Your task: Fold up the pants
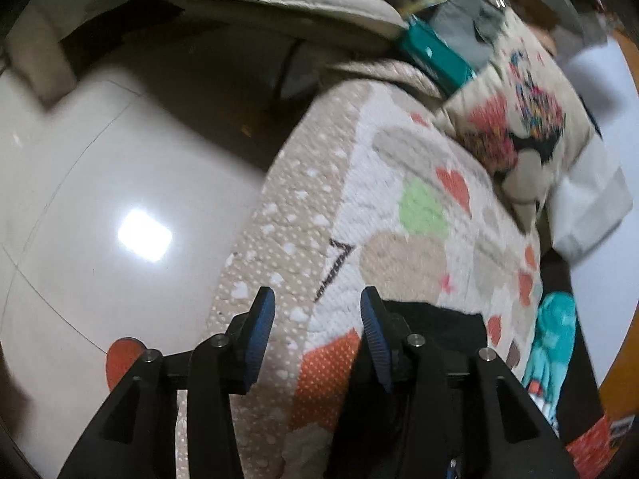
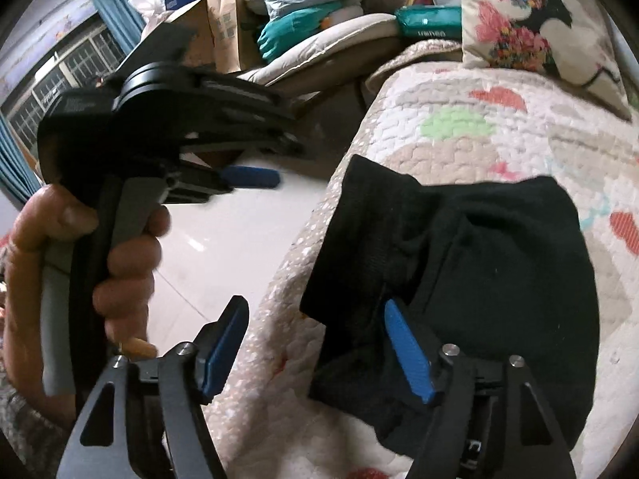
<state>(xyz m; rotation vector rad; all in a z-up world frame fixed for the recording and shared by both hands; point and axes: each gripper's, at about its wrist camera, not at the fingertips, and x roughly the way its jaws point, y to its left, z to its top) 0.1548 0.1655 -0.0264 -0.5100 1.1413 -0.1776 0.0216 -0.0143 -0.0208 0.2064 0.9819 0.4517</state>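
So the black pants (image 2: 471, 263) sit bunched in a heap on the quilted bedspread (image 2: 499, 135), right by its left edge. Right gripper (image 2: 315, 343) hangs wide over them, gripping nothing. Left gripper (image 1: 317, 327) is spread wide and empty too, over that same edge.

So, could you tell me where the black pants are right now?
In the right wrist view, the pants lie bunched on the quilt, near its left edge, just below the green patch; neither hand-held gripper holds them.
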